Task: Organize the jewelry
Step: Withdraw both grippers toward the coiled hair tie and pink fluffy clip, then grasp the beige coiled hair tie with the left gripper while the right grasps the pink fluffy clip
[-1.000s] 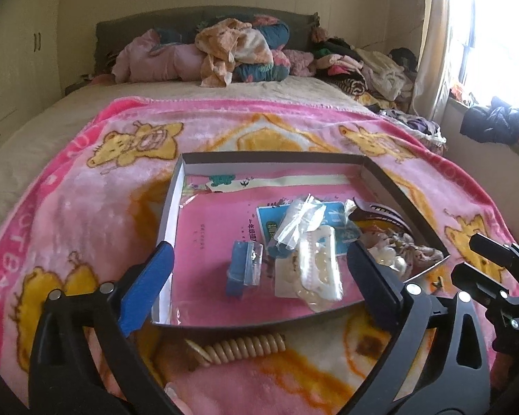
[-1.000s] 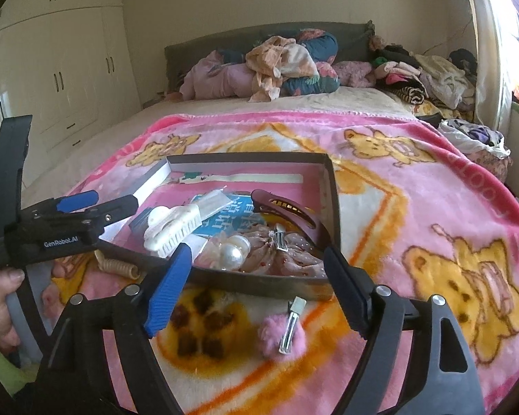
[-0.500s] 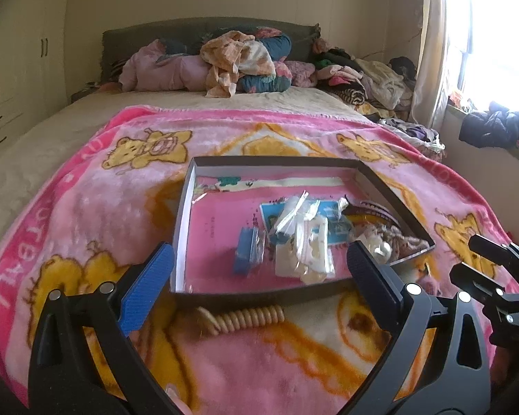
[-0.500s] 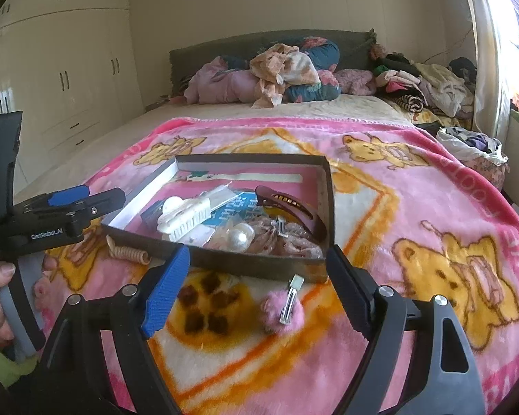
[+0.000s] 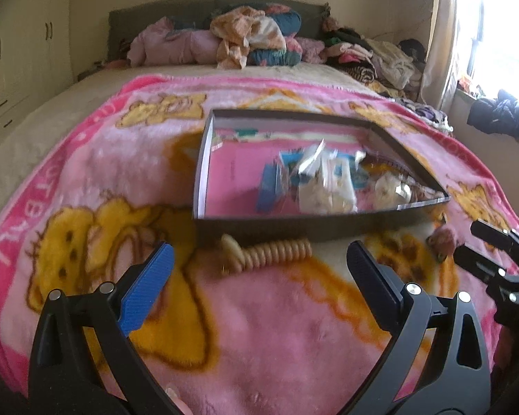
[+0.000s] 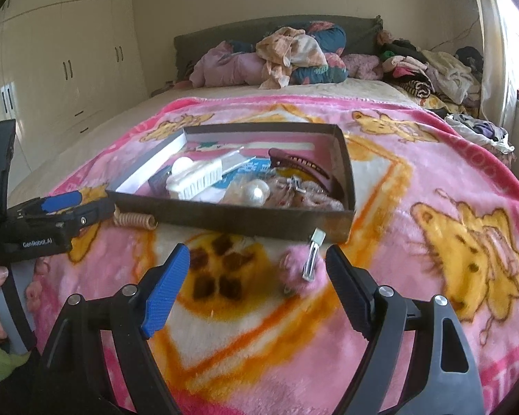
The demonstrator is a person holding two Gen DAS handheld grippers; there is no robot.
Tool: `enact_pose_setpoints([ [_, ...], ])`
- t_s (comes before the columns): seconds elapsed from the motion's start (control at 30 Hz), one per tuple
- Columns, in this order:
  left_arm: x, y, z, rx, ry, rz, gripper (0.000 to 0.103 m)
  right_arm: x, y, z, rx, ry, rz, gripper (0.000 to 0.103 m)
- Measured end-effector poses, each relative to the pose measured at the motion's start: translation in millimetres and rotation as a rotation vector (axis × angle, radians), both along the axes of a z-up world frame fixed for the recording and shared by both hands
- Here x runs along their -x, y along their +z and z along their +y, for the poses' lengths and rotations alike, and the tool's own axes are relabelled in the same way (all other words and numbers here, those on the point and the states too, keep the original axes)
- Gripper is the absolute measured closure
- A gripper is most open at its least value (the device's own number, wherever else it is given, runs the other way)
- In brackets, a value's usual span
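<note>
I have pulled both grippers back from the box [image 6: 231, 218], left jaws wide and empty over the coil tie [image 5: 270, 254], right jaws wide around the pink clip [image 6: 302, 269] on the blanket [image 6: 432, 180], so pickups come next.

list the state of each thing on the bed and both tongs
left tongs: open, empty
right tongs: open, empty
box: lidless, holding hair accessories
spiral hair tie: outside the box, on the blanket
pink pom-pom hair clip: outside the box, on the blanket
claw clip: inside the box
</note>
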State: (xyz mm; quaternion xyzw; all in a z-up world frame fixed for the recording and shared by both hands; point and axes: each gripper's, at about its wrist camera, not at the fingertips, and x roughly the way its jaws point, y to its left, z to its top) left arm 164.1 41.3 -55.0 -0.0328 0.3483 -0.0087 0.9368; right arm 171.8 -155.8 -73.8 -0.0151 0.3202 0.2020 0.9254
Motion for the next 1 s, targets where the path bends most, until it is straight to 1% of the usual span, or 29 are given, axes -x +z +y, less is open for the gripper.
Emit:
enact_pose_setpoints([
  [0.1,0,-9,0,-0.01,-0.002,0.024,0.012,1,-5,0,-0.001,-0.002,0.009,0.025],
  [0.27,-7,-22,-1,0.005,0.004,0.068,0.012,-3,-13,-6,0.001,-0.024,0.031,0.025],
  [0.43,-19,-33,0,0.063,0.021,0.108,0.012,-14,-21,-15,-0.01,-0.06,0.068,0.025],
  [0.7,-37,-37,-6,0.081,0.062,0.122,0.012,-34,-26,-19,-0.021,-0.103,0.11,0.025],
  [0.77,-39,-38,-5,0.096,0.079,0.128,0.012,-40,-28,-18,-0.027,-0.104,0.128,0.032],
  [0.83,-41,-38,-3,0.112,0.092,0.129,0.012,-43,-33,-15,-0.008,-0.095,0.147,0.05],
  [0.87,-41,-38,-3,0.114,0.094,0.128,0.012,-43,-34,-15,-0.004,-0.09,0.149,0.055],
  [0.9,-42,-38,-3,0.115,0.096,0.127,0.012,-42,-35,-14,-0.004,-0.087,0.149,0.068],
  [0.93,-42,-38,-3,0.114,0.097,0.126,0.012,-42,-35,-15,-0.01,-0.084,0.152,0.073],
  [1.0,-41,-37,-4,0.108,0.105,0.119,0.02,-41,-34,-17,-0.024,-0.082,0.148,0.074],
])
